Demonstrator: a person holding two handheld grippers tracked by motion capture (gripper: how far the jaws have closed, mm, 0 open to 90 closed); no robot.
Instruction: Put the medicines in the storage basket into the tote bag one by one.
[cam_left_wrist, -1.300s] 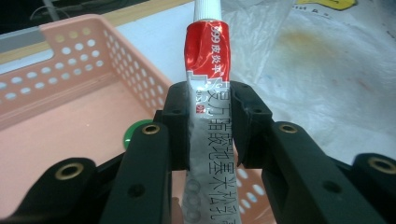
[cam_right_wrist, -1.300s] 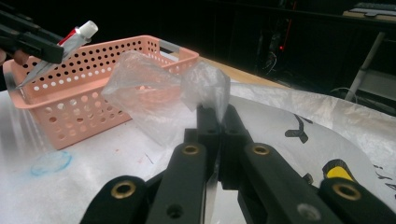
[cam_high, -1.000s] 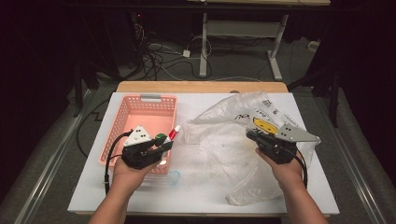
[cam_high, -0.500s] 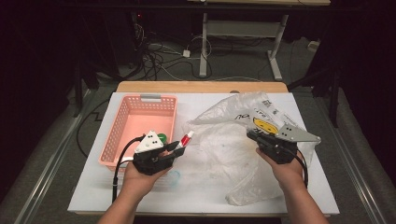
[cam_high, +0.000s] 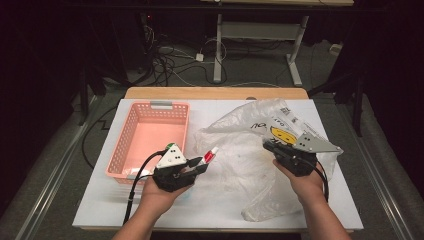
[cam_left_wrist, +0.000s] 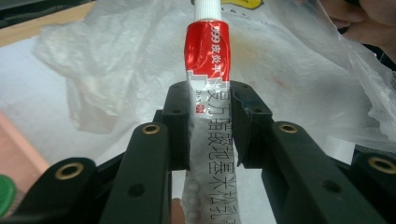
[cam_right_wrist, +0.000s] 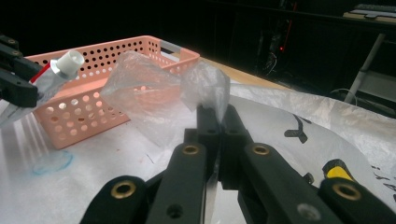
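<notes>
Tube carried from the basket side toward the bag mouth.

Your left gripper (cam_high: 200, 167) pinches the red-and-silver tube (cam_left_wrist: 205, 93) at mid-body, white cap forward. Compared with a second ago, it has travelled from over the pink basket (cam_high: 131, 145) toward 3 o'clock, and the cap now reaches the edge of the plastic bag (cam_high: 240, 160). Your right gripper (cam_right_wrist: 215, 114), jaws pressed together on a fold of the bag film, has held station at the bag's 3 o'clock side. Judgement: insertion is next; whether the mouth is open enough is unconfirmed.
</notes>
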